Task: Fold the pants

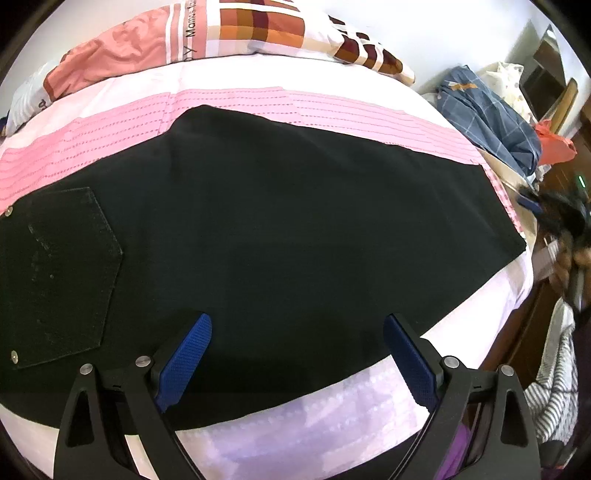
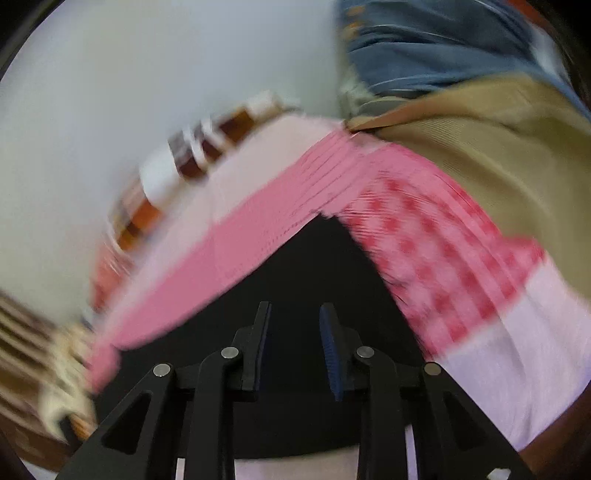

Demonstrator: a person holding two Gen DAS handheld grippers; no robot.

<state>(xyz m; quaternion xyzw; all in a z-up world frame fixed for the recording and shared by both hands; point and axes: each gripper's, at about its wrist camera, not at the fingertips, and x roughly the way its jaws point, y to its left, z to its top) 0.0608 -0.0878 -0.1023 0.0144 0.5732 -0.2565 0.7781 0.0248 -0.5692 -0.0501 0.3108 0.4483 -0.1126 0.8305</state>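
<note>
So the black pants are laid out flat on the bed, already doubled leg over leg by the look of it, back pocket up at the left end and the cuff end running off to the right, near the bed's right edge. Long axis goes left to right across the pink striped band of the sheet.

The left gripper hangs right over the near long edge of the pants, roughly mid-length, fingers spread wide and holding nothing. The right gripper is over the cuff end, above the far corner there; its fingers have a gap between them, nothing pinched, though that view is smeared with motion so I wouldn't swear to the details. It shows up as a blur at the far right of the left camera too.

My guess is the next fold brings the cuff end over toward the pocket end, so the right one is the closer grabber for that, with the left pinning or taking the near edge.

Room-wise: plenty of bare sheet in front and behind the pants. The right side is tight, with the mattress edge and a blue checked heap just past it. The patchwork quilt sits well back at the head end.
</note>
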